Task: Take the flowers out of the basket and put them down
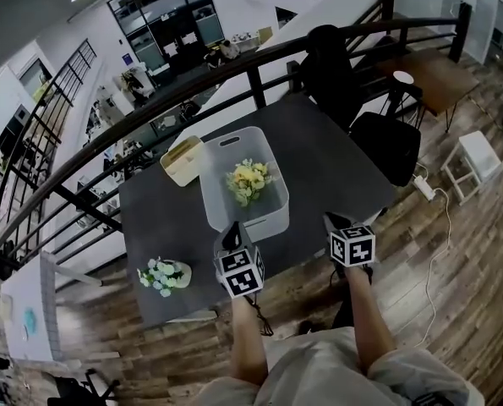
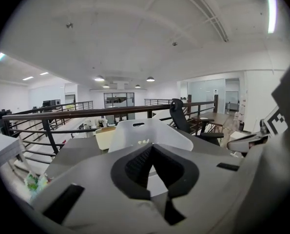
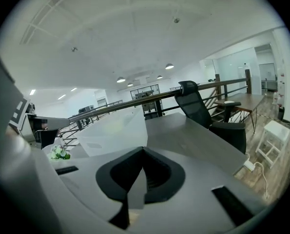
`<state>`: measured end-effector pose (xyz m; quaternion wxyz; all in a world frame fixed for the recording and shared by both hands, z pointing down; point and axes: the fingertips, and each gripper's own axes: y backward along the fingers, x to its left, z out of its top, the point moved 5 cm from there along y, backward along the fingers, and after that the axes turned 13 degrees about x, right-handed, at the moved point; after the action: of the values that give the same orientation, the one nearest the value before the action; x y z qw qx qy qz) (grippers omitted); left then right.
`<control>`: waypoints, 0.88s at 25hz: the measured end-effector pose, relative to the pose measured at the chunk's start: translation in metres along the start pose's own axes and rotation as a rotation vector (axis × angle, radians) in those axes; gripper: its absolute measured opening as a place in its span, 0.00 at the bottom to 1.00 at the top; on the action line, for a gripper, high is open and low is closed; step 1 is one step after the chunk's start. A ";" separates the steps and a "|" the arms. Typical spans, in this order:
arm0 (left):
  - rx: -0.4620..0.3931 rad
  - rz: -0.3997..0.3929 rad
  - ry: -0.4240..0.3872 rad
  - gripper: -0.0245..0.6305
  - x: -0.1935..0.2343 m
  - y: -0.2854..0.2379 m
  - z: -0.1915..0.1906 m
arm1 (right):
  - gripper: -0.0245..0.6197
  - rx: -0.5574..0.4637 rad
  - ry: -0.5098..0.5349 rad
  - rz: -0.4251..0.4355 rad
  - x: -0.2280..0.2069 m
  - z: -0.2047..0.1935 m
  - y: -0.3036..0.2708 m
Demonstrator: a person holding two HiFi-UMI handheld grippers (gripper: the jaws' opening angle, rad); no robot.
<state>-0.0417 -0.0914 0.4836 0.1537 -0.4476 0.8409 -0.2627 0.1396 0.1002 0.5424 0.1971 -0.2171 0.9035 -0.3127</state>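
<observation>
While yellow flowers sit in the white plastic basket, we hold left gripper & right gripper near it, both w/ jaws pressed together, empty.

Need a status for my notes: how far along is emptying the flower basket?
Seemingly done: a white bouquet lies on the table, left of the white basket. In hand: nothing; the left gripper and right gripper are shut and empty at the basket's near rim. Left: the yellow bouquet sits inside the basket.
</observation>
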 end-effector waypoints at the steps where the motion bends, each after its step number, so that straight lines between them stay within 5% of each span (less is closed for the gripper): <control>1: 0.002 0.006 0.007 0.06 0.004 0.004 -0.003 | 0.07 0.000 0.017 0.004 0.005 0.001 0.002; 16: -0.036 0.011 0.012 0.06 0.038 0.056 -0.028 | 0.07 -0.085 0.087 0.062 0.087 0.007 0.020; 22: -0.078 -0.061 0.052 0.06 0.040 0.062 -0.036 | 0.07 -0.118 0.105 0.061 0.108 0.003 0.027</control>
<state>-0.1232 -0.0848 0.4761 0.1064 -0.4716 0.8401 -0.2458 0.0443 0.0624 0.4986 0.1455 -0.1839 0.9357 -0.2637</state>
